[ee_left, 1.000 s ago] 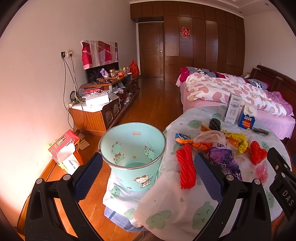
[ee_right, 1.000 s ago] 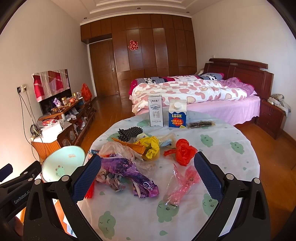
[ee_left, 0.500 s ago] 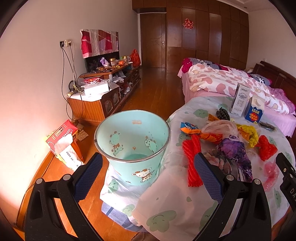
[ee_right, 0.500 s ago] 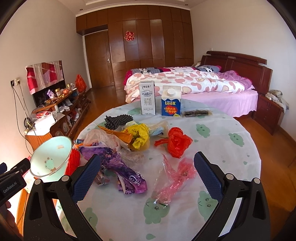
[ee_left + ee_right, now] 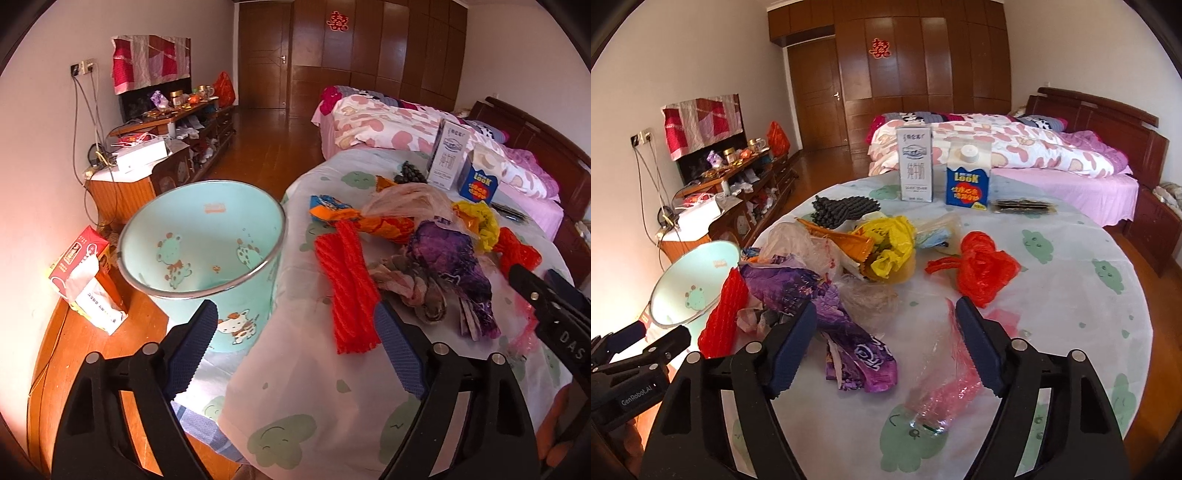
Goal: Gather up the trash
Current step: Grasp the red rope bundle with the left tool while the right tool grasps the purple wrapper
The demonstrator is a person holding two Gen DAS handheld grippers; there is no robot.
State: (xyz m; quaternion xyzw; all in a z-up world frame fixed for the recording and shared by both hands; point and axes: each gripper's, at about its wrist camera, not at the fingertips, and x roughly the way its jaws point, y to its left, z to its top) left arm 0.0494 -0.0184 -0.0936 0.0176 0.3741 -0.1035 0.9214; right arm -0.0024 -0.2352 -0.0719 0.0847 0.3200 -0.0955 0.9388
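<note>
The bin (image 5: 201, 254) stands beyond the left finger of the left gripper (image 5: 293, 345), at the table (image 5: 295, 402) edge. That gripper's jaws have just been closing yet are still spread, with only tablecloth between them; the red netting (image 5: 349, 286) lies just ahead of its right finger. The right gripper (image 5: 886, 345) has also been narrowing and is still apart, pinching nothing. The purple wrapper (image 5: 827, 314) lies by its left finger, the pink bag (image 5: 955, 373) under its right finger, and the red bag (image 5: 982, 269) just beyond.
</note>
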